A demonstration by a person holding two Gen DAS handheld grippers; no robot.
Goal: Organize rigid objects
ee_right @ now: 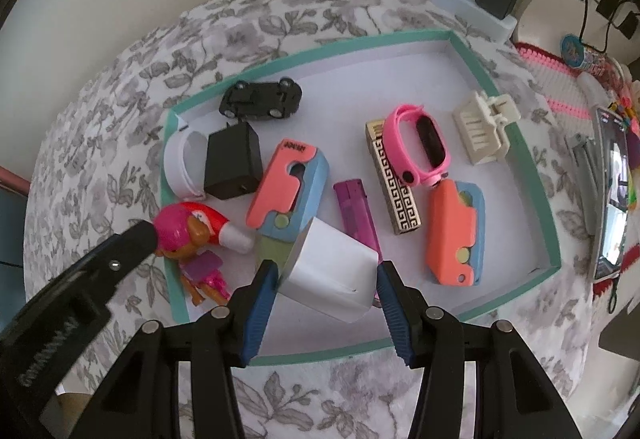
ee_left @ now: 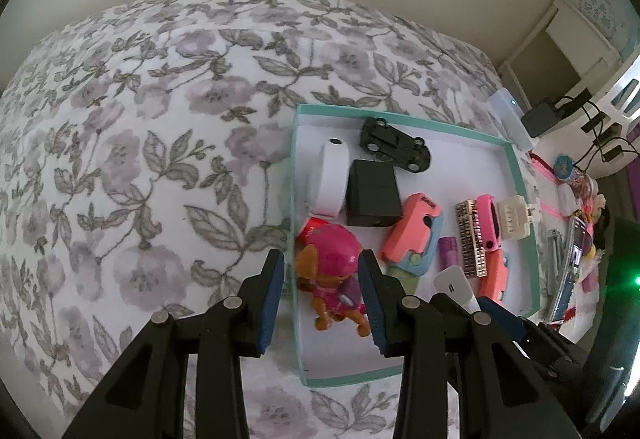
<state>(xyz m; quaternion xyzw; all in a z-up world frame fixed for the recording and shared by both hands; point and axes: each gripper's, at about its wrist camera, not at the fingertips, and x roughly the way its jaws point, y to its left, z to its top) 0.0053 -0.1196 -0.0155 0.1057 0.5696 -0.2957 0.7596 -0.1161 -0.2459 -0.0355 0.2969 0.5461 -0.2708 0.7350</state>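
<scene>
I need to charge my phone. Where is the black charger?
In the right wrist view the black charger lies at the tray's left end, between the white wristband and a pink-and-blue toy.

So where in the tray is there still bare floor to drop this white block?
Most room is the far right corner of the tray, between the black car and the cream clip. A smaller strip runs along the near rim, below the orange case. The left and middle are crowded.

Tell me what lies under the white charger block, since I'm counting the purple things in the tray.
The white charger block covers the near end of the purple lighter; whatever else is beneath it is hidden.
</scene>
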